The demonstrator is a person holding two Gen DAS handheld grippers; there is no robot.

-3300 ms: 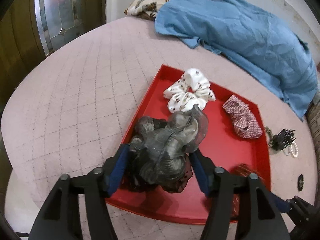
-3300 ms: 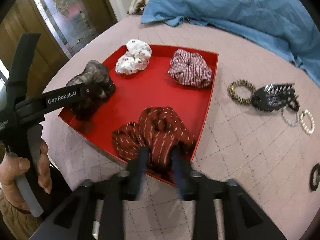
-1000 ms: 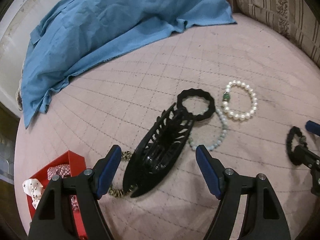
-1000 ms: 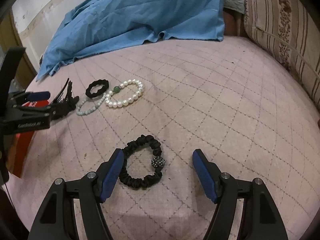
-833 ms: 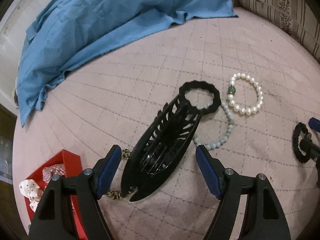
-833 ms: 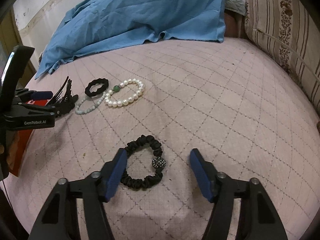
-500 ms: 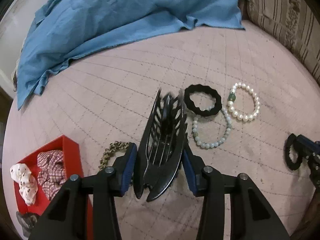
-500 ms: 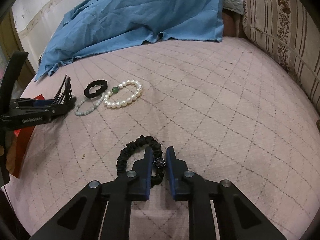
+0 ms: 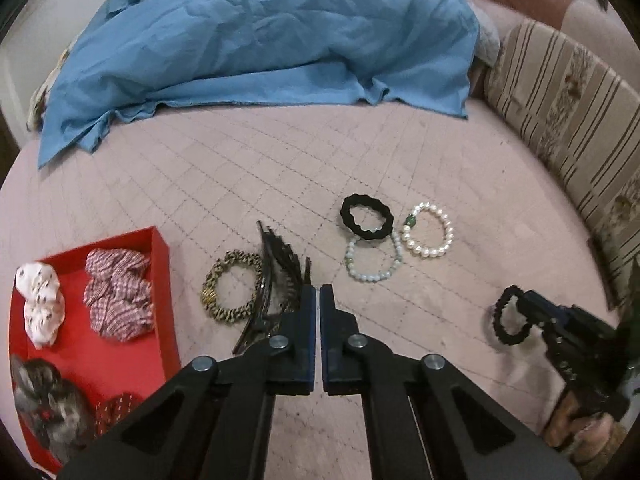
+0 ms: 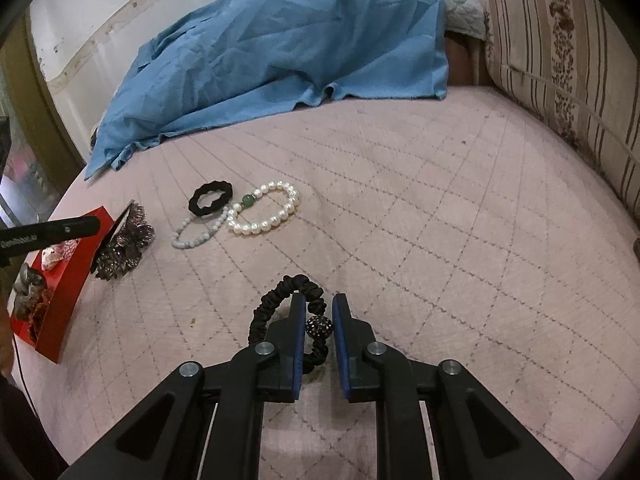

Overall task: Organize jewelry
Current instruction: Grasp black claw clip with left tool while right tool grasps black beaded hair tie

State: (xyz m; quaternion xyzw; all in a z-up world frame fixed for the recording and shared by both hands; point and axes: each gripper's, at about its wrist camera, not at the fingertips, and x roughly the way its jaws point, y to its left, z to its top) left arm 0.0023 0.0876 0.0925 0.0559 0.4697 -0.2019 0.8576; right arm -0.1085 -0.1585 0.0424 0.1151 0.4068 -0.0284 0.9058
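My left gripper [image 9: 319, 294] is shut, its blue pads together with nothing visible between them. The black claw clip [image 9: 272, 276] stands tilted just outside its left finger, over a leopard-print hair tie [image 9: 230, 284]. My right gripper [image 10: 319, 304] is shut on a black ruffled hair tie [image 10: 272, 304], its sparkly bead [image 10: 319, 326] between the pads. On the pink quilt lie a black wavy hair tie [image 9: 366, 216], a pearl bracelet [image 9: 428, 230] and a pale bead bracelet [image 9: 372, 268]. The red tray [image 9: 160, 280] at the left holds several scrunchies.
A blue cloth [image 9: 260, 40] is heaped across the far side of the quilted bed [image 10: 420, 200]. A striped cushion [image 9: 568, 112] lines the right edge. A hand [image 9: 576, 428] holds the right gripper at the lower right of the left wrist view.
The left jaws, which were closing round the claw clip, have come fully together and the clip now stands to their left. The left view has pulled up and back. The right grip is unchanged.
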